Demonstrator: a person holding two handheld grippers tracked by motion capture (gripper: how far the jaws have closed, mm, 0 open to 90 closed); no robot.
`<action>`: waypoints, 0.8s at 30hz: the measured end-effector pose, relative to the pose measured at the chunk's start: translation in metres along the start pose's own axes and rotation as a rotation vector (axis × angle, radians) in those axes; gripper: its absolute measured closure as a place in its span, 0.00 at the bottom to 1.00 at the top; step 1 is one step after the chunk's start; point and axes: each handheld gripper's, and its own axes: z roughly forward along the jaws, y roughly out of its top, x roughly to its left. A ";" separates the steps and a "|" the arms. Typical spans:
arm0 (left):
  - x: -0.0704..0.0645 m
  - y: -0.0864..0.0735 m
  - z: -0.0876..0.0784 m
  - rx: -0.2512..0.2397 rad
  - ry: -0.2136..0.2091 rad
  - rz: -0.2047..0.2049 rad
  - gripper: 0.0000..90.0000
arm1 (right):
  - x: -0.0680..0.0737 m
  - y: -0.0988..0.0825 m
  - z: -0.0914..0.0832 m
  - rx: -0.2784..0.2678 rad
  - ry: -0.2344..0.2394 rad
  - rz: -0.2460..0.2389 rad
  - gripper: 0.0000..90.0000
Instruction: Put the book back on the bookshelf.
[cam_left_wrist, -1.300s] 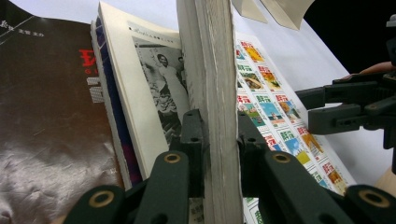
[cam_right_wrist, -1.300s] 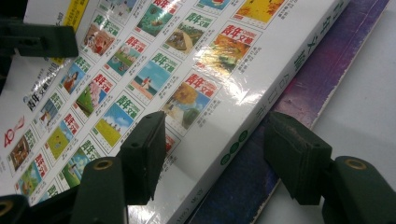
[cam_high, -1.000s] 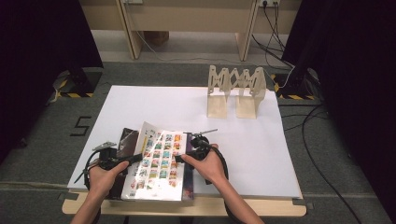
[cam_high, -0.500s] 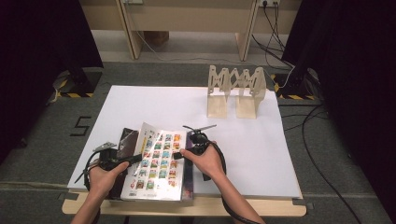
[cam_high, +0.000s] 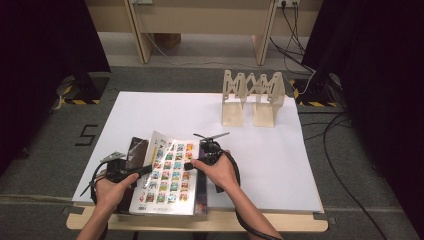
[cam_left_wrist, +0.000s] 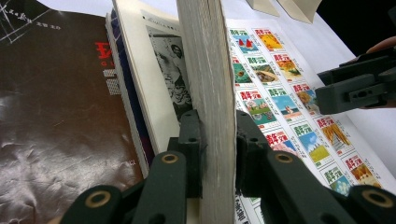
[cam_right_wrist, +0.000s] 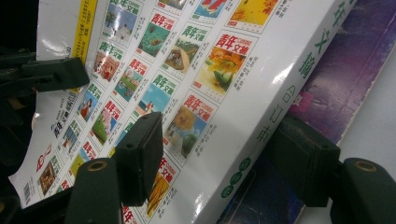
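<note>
While the dark glossy magazine (cam_left_wrist: 56, 116) lay flat at the table's near left, the left gripper (cam_left_wrist: 218, 140) pinched the thick paperback's (cam_high: 167, 172) matte page block. Its glossy back cover showed rows of little covers marked 青年文摘. The right gripper (cam_right_wrist: 224, 154) straddled the spine, jaws spread, perhaps just touching.
</note>
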 end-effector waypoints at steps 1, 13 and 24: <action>0.000 0.000 0.000 0.000 0.000 0.001 0.84 | 0.001 0.000 0.000 0.004 0.000 0.008 0.41; -0.001 0.002 0.000 0.010 0.007 0.014 0.83 | -0.001 0.002 0.001 -0.001 0.007 0.013 0.47; -0.002 0.004 -0.002 0.017 0.013 0.028 0.80 | -0.011 0.002 0.001 -0.026 0.068 0.099 0.62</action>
